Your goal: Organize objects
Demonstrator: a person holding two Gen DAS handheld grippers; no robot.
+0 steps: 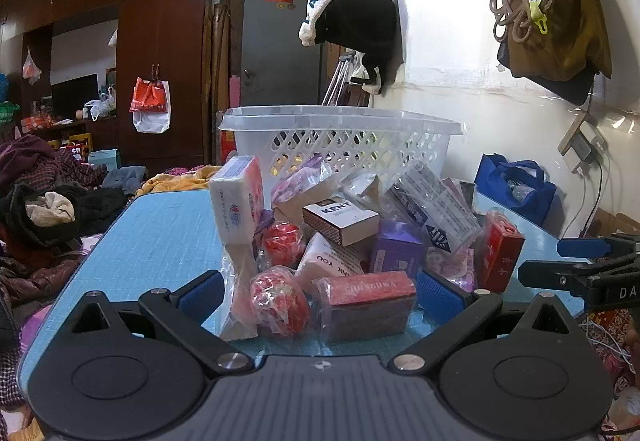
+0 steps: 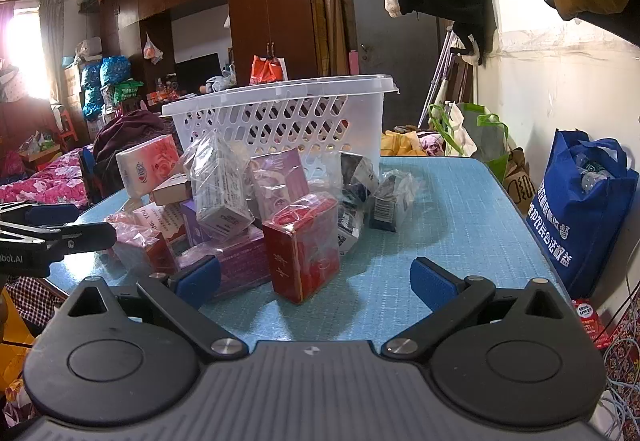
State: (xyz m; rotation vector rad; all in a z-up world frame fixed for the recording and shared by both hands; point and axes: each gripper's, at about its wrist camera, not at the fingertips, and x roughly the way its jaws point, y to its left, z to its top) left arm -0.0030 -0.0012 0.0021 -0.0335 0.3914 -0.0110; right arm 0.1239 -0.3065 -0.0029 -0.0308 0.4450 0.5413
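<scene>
Plastic, cardboard and film on a matt mat

White perforated plastic basket (image 1: 340, 145); glossy film-wrapped red box (image 2: 306, 245); matt blue gridded tabletop (image 2: 440, 209).

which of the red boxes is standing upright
The red box with gold characters at the right edge of the pile, standing on end. The wrapped red box in front of the left tool lies flat on its long side.

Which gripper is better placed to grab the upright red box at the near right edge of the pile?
Probably right. The right gripper is open with the upright red box almost centred ahead. The left gripper faces the pile's other end.
</scene>
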